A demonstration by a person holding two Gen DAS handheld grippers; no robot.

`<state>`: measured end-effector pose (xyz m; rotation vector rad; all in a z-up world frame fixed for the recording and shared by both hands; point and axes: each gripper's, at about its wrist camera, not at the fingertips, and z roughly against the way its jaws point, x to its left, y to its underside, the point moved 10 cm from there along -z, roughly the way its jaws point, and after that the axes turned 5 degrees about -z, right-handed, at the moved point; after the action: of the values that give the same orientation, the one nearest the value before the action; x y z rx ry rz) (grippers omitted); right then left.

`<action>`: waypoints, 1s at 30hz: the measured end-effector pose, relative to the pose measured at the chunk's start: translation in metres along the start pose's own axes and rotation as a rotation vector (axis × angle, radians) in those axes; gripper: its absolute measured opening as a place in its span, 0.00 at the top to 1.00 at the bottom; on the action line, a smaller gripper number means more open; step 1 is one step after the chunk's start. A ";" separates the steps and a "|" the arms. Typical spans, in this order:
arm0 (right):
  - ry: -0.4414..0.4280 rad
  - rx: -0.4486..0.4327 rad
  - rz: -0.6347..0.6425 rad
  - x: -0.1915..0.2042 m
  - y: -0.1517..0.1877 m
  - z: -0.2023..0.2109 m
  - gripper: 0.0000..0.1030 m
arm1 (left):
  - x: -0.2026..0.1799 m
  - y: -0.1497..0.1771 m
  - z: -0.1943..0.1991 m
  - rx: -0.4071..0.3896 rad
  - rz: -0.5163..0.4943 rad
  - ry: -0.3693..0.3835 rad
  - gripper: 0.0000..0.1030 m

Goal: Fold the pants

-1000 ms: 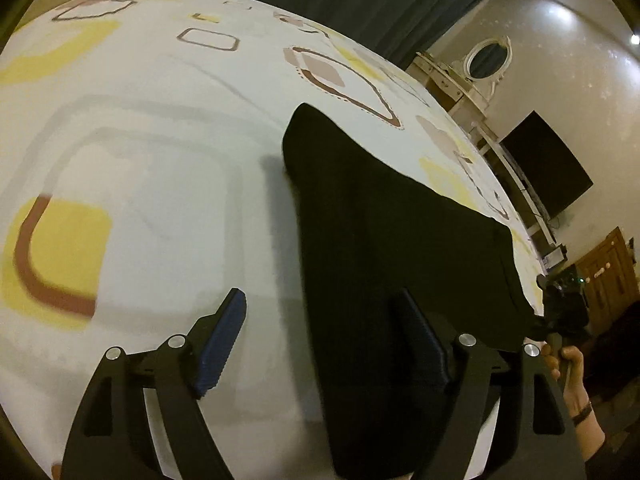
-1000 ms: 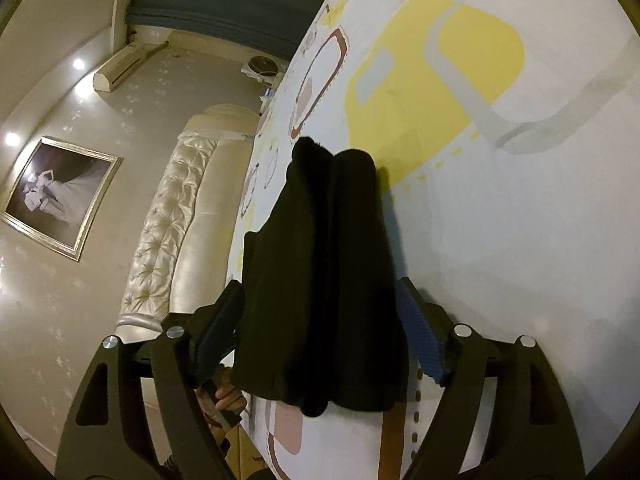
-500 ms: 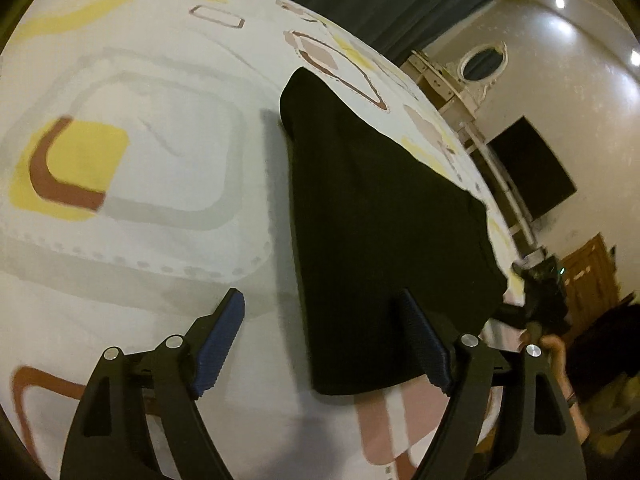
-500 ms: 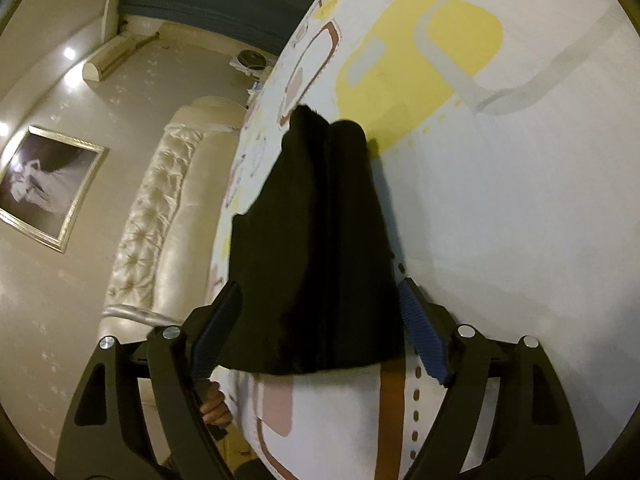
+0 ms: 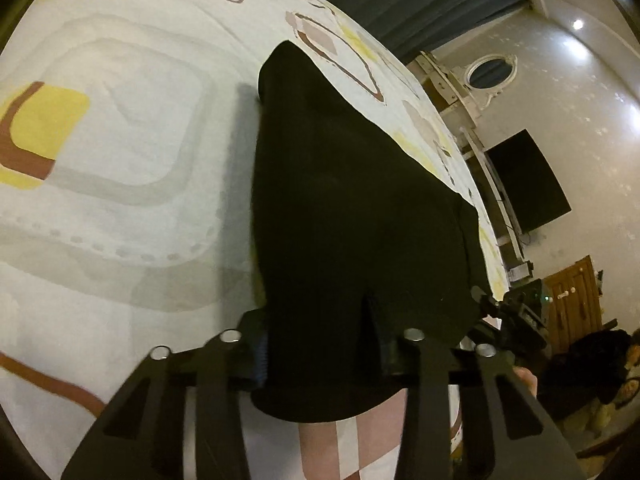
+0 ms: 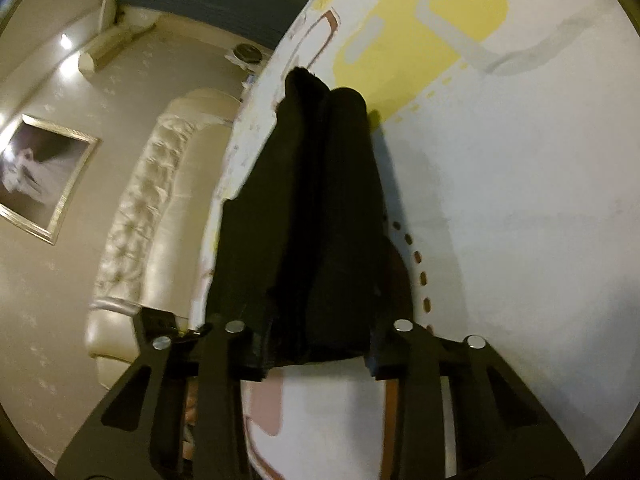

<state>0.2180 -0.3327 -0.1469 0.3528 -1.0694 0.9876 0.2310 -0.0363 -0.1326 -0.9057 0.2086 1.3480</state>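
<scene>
A home bedroom — patterned bedsheet (image 5: 120, 160), tufted headboard (image 6: 132, 216), framed picture (image 6: 40, 184).

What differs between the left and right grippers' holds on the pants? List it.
Left gripper meets a broad, flat panel of the pants; right gripper meets a narrower end bunched in two ridges. Left's cloth edge sags past its jaws; right's stops at them. Both clamp the same black cloth.

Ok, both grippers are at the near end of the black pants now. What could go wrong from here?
1. The left gripper bites only the hem of the black pants, so the cloth could slip out during a lift.
2. By the right gripper the stacked legs look uneven, so the fold may come out skewed.
3. The pants lie near the edge of the bed; a pull might drag them off.
</scene>
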 end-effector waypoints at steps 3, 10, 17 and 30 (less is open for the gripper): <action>-0.005 -0.004 0.012 0.005 0.002 0.004 0.70 | -0.003 0.001 0.003 0.000 -0.008 -0.029 0.69; -0.009 0.002 0.020 0.010 0.011 0.014 0.71 | -0.011 0.008 0.012 0.003 -0.011 -0.075 0.71; -0.010 0.030 0.020 0.009 0.034 0.031 0.71 | -0.018 0.031 0.024 0.024 -0.033 -0.091 0.71; -0.035 0.045 -0.013 -0.010 0.061 0.041 0.71 | -0.018 0.053 0.031 0.019 -0.036 -0.072 0.71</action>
<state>0.1439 -0.3317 -0.1481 0.4146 -1.0766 0.9981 0.1681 -0.0314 -0.1246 -0.8396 0.1485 1.3412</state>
